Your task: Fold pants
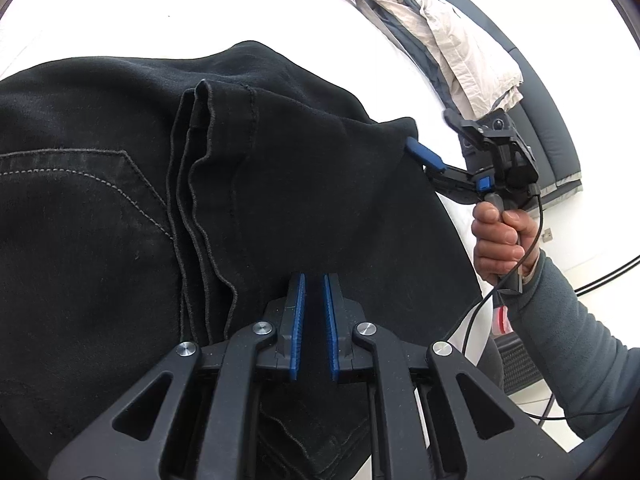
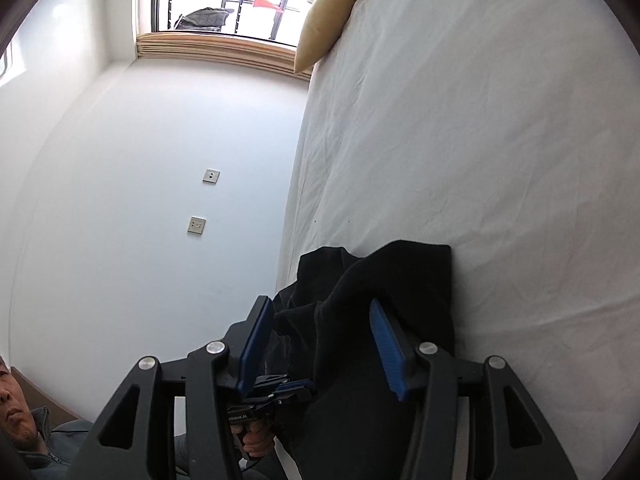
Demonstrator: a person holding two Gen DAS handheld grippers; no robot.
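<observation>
Black pants (image 1: pixel 120 160) lie on a white bed sheet (image 1: pixel 160 8), with a leg folded over the seat so the hem edges run down the middle. My left gripper (image 1: pixel 314 278) sits low on the folded cloth. Its blue pads are almost together, pinching the fabric. At the fold's far right corner is my right gripper (image 1: pixel 416 148), held by a hand (image 1: pixel 500 240). One blue pad shows on top of the cloth there and the other is hidden. In the right wrist view the right gripper (image 2: pixel 319 302) stands open, with the pants (image 2: pixel 400 280) draped loosely between its pads. The left gripper (image 2: pixel 300 387) shows under the cloth.
A heap of grey and beige clothes (image 1: pixel 460 48) lies on a dark bench (image 1: pixel 548 120) beyond the bed's right edge. A tan pillow (image 2: pixel 328 20) rests at the bed's far end by a window. A white wall with two sockets (image 2: pixel 211 176) runs alongside. Cables (image 1: pixel 536 220) hang from the right gripper's handle.
</observation>
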